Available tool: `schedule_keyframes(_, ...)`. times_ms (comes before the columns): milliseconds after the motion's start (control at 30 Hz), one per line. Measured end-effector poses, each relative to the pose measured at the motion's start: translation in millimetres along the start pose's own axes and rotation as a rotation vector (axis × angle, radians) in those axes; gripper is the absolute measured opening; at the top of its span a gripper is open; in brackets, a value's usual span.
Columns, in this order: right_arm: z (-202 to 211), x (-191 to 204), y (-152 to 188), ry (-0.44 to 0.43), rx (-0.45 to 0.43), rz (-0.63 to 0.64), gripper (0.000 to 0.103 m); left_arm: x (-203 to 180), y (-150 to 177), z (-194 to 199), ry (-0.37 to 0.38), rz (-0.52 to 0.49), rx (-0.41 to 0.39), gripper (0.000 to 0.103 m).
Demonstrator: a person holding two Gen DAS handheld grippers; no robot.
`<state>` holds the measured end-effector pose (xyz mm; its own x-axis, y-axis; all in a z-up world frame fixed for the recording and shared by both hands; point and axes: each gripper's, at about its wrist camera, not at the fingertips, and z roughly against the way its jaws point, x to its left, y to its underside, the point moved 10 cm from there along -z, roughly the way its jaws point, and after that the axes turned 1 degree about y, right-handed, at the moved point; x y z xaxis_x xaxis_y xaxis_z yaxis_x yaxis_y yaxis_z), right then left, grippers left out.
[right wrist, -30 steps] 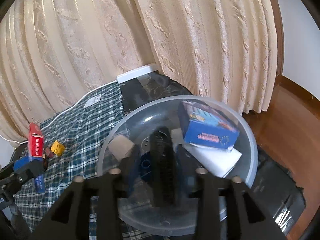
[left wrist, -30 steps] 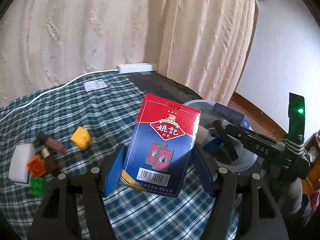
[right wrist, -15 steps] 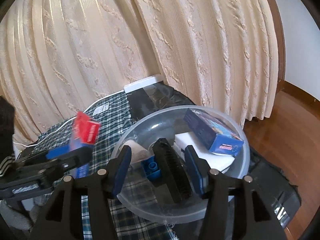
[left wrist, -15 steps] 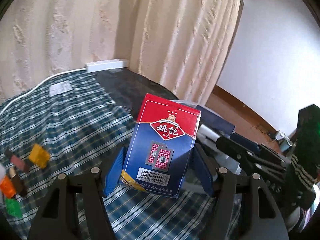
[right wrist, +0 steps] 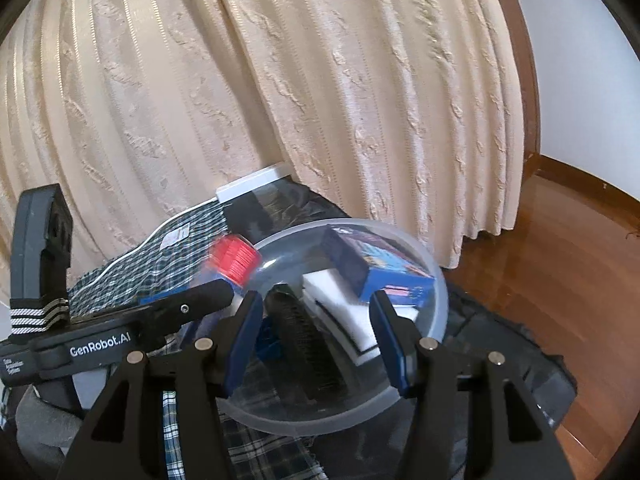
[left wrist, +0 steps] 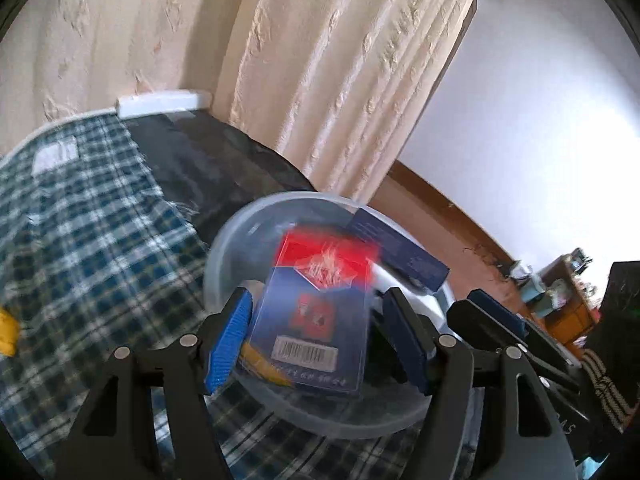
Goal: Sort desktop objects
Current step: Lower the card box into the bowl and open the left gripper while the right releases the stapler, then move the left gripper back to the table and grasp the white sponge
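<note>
Over the clear plastic bowl (left wrist: 224, 256) on the checked desk (left wrist: 92, 240), the left hand-held gripper (left wrist: 320, 340) is opening around a blurred playing-card box (left wrist: 316, 320), while the right hand-held gripper (right wrist: 316, 320), jaws apart, grasps nothing above a black comb (right wrist: 304, 340).

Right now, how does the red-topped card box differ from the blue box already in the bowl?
The card box is red on top and navy below; the blue box is blue throughout. The card box is blurred between the left hand-held gripper's opening jaws; the blue box rests sharp against the bowl's far rim. Both are small rectangular cartons.
</note>
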<state>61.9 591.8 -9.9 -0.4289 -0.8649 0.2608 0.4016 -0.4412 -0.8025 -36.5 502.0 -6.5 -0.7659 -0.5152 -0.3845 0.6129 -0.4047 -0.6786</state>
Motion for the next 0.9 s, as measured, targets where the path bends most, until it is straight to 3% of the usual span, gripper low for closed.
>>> schedule_keyframes(67,0.2,-0.6,-1.3,0.001,0.0,-0.005,0.06,-1.1,0.8,-2.5,0.007,-0.007,0.002,0.086)
schedule_keyframes(100,0.3,-0.4,-2.1,0.001,-0.001,-0.004,0.06,-0.6,0.6,-1.8,-0.002,-0.013,-0.007,0.087)
schedule_keyframes(267,0.1,7.6,-1.0,-0.012,0.003,0.009,0.06,1.7,1.0,9.6,-0.031,-0.033,-0.03,0.087)
schedule_keyframes(400,-2.3,17.5,3.8,0.001,0.022,0.051,0.062,11.7,2.3,23.6,-0.096,-0.036,-0.044,0.088)
schedule_keyframes(567,-0.2,31.9,14.4,0.001,0.046,0.127,0.062,30.9,6.8,51.4,-0.129,0.01,-0.078,0.087)
schedule_keyframes(700,-0.9,46.3,27.2,-0.012,0.08,0.194,0.063,55.8,10.9,69.4,-0.208,0.051,-0.094,0.087)
schedule_keyframes(900,-6.1,62.3,43.9,-0.021,0.139,0.264,0.063,73.1,16.1,95.3,-0.231,0.088,-0.115,0.088)
